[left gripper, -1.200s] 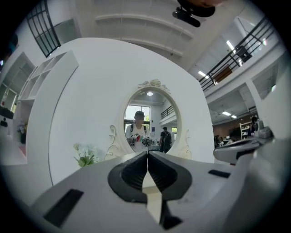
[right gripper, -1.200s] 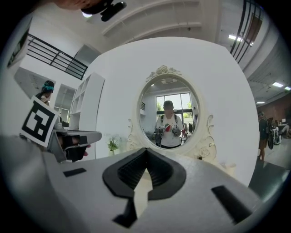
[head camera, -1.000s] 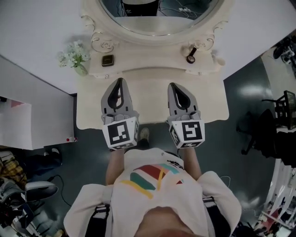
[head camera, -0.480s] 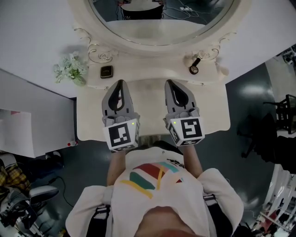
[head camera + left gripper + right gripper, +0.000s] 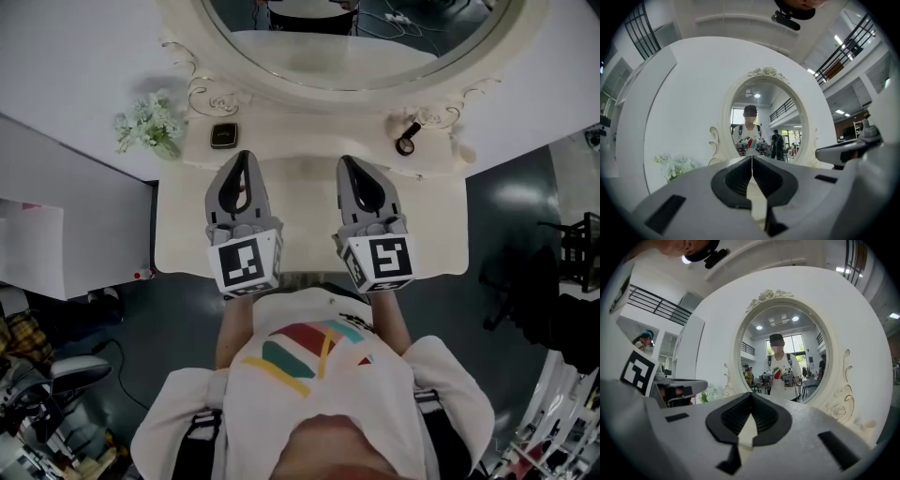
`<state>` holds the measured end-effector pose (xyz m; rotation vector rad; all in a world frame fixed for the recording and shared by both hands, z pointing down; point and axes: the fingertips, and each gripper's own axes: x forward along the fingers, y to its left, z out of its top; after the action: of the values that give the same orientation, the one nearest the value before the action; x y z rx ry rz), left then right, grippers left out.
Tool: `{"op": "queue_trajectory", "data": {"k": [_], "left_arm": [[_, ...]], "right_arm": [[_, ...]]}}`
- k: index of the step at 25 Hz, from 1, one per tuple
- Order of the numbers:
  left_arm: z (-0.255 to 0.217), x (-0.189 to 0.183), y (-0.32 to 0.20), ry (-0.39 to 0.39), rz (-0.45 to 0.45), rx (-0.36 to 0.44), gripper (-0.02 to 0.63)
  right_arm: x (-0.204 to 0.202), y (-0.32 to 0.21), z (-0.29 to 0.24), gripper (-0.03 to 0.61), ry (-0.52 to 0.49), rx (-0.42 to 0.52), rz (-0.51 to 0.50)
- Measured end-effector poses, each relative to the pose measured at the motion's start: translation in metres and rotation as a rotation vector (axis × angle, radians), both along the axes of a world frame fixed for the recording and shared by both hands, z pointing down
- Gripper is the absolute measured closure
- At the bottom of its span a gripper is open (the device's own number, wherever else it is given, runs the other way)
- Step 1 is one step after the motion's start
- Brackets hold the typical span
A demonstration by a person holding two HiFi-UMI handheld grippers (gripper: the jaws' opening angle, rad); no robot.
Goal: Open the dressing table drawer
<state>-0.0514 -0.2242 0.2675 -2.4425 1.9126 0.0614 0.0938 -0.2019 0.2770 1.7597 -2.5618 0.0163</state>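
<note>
Standing tight against the near edge of the dressing table [image 5: 433,230], holding the left gripper [image 5: 244,157] and the right gripper [image 5: 345,162] side by side above the cream top, apart from each other and touching nothing on it. Pointing both level toward the oval mirror [image 5: 356,52] at the back. Pressing the left claw fully together, tips meeting in a thin seam with nothing between them; pressing the right claw together just the same, likewise with nothing caught in it. Showing, in each gripper view, the mirror straight ahead with its carved frame, and in the glass a person in a white shirt with coloured stripes [image 5: 305,361] raising the two grippers. Leaving the drawer untouched, tucked beneath the table's near edge between the two marker cubes and the person's body, too hidden there for telling whether shut or pulled out. Flanking the mirror's base on the back ledge: a bunch of pale flowers [image 5: 150,124] at the left, a small dark square box [image 5: 223,136] near it, and a small black round object [image 5: 406,143] at the right.
</note>
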Motion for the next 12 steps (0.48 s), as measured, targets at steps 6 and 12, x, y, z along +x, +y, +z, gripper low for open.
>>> {"op": "queue_trajectory", "data": {"k": [6, 12], "left_arm": [[0.010, -0.012, -0.008, -0.019, -0.036, -0.014, 0.606], [0.015, -0.022, -0.017, -0.031, -0.042, -0.029, 0.605]], "right_arm": [[-0.001, -0.004, 0.008, 0.578, -0.006, -0.016, -0.008], [-0.009, -0.007, 0.012, 0.578, -0.012, -0.027, -0.029]]}}
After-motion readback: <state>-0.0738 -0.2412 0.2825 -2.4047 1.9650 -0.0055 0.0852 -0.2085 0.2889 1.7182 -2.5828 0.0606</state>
